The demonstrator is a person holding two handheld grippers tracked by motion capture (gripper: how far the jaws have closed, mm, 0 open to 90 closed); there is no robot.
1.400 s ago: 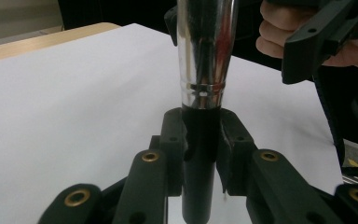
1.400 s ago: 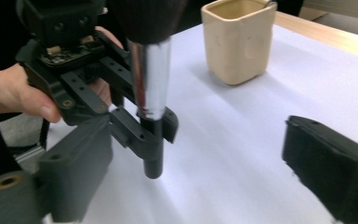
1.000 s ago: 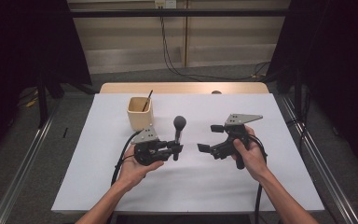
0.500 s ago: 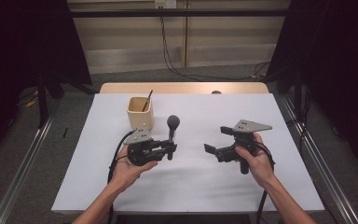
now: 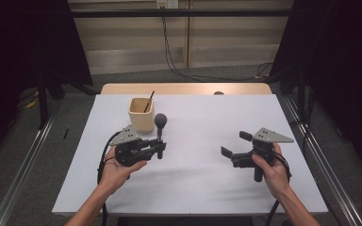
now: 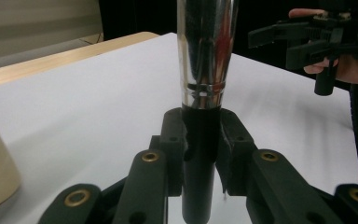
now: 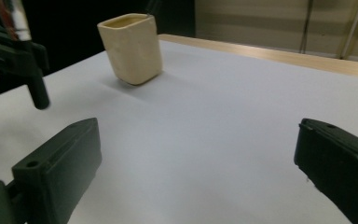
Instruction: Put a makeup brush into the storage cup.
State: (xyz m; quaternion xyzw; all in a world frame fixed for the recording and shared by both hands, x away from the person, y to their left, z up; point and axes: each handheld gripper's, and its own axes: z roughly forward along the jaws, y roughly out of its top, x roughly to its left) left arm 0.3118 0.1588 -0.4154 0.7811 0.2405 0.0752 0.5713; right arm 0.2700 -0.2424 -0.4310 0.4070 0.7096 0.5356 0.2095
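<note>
Plainly, the left claw (image 5: 159, 149) is clamped on a tool (image 6: 207, 70) with a black cylindrical handle and a polished metal collar. In the left gripper view both black pads press flat against the handle, one on each side. From the high view the tool stands upright in that grip, its rounded dark grey head (image 5: 160, 119) uppermost, just beside the cup (image 5: 141, 114). The cup is a cream, matt, squarish vessel with softly rounded corners — it rests on the white surface (image 5: 202, 117) towards the far left, and a thin dark stick (image 5: 148, 101) leans out of it. The right claw (image 5: 236, 145) is released: its two blocky black jaws stand wide apart with nothing between them, only bare white sheet showing in the right gripper view. It sits well apart from the tool, on the right side of the surface. A pale wooden edge (image 5: 184, 88) borders the far side — smooth, unmarked.
</note>
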